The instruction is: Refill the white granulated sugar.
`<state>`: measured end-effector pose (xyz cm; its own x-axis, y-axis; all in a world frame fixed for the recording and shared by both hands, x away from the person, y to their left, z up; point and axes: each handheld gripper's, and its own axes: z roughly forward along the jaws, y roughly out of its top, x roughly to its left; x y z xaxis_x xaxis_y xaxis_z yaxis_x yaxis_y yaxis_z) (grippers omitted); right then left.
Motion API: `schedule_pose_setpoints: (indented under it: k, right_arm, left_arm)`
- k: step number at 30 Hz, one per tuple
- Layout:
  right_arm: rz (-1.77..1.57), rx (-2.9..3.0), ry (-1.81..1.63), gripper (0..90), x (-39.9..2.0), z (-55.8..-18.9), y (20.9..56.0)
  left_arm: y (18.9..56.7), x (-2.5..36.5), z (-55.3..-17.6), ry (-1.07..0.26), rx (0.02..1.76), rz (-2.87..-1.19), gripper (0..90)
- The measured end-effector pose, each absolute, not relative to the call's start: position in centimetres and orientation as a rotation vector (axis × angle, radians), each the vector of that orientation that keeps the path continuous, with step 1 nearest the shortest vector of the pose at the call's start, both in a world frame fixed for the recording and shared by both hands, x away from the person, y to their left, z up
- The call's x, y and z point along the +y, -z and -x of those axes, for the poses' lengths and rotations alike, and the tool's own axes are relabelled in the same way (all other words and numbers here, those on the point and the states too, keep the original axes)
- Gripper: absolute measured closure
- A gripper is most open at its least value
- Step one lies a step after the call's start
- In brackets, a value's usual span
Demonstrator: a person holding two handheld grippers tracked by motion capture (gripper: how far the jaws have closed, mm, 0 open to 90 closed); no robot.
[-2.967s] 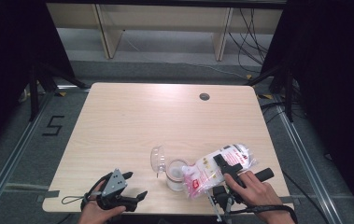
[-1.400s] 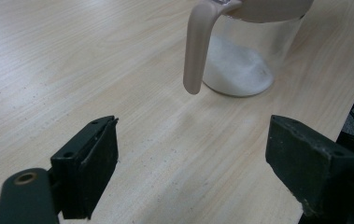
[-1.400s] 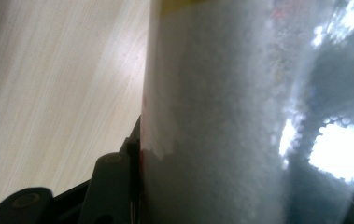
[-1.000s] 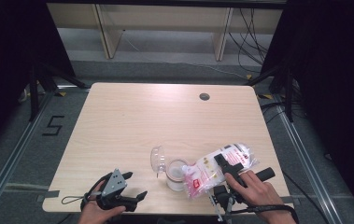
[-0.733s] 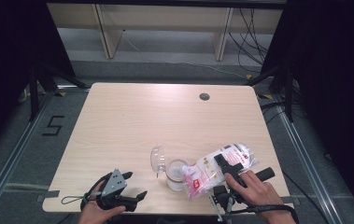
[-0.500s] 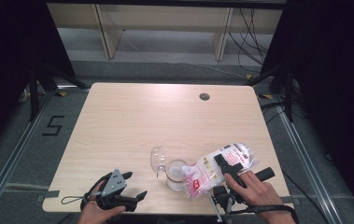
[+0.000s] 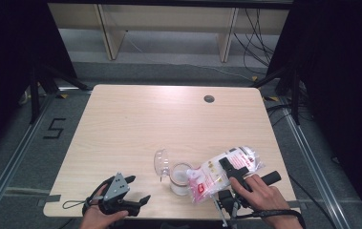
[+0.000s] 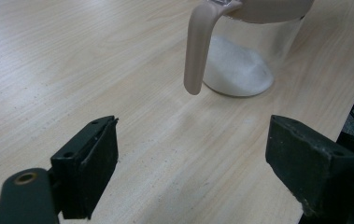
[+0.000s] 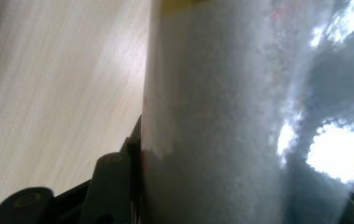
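Clear, crinkled plastic made up the bag that the right gripper held near the table's front right corner. The high view showed it printed in red and white, lying tilted with its lower end over the mouth of a clear jar. The black jaws were clamped on the bag's middle, roughly half closed around its bulk, with the person's right hand behind them. From the right gripper view the bag stood very close: a translucent film packed with fine white grains, bright glare spots on its right side, a white label edge at its left and a yellow strip at the top. One black jaw pressed its left flank.

The jar was a straight-walled, see-through cylinder; the left gripper view revealed what the high view could not, a sloped heap of white granules on its bottom and a smooth beige handle curving down from a beige rim. The high view instead showed a clear hinged lid standing open at the jar's left.

Pale wood-grain laminate covered the table, matte and finely streaked, with a small dark round grommet near the far edge.

The left gripper rested at the front left edge in the person's left hand, its blocky black jaws spread wide over bare tabletop, gripping nothing.
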<state>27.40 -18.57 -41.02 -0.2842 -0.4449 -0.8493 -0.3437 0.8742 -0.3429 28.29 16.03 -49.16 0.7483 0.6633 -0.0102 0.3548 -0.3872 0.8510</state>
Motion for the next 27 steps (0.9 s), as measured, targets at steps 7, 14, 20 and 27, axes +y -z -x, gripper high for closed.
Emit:
schedule_pose_setpoints:
  k: [7, 14, 20, 27]
  right_arm:
    - [0.573, 1.899, 0.103, 56.0, -18.59, -27.30, 40.96]
    - [0.598, 1.887, 0.111, 56.1, -18.54, -27.40, 40.94]
    - [0.602, 1.884, 0.116, 56.2, -18.54, -27.40, 40.90]
    - [0.559, 1.900, 0.114, 56.4, -18.77, -27.27, 40.96]
  left_arm:
    - [49.24, 15.93, -28.17, -0.399, 0.794, -1.992, 16.8]
    - [49.15, 16.04, -28.29, -0.418, 0.768, -2.010, 16.8]
    - [49.21, 15.93, -28.15, -0.402, 0.798, -1.996, 16.8]
    - [49.24, 15.92, -28.17, -0.397, 0.794, -1.993, 16.8]
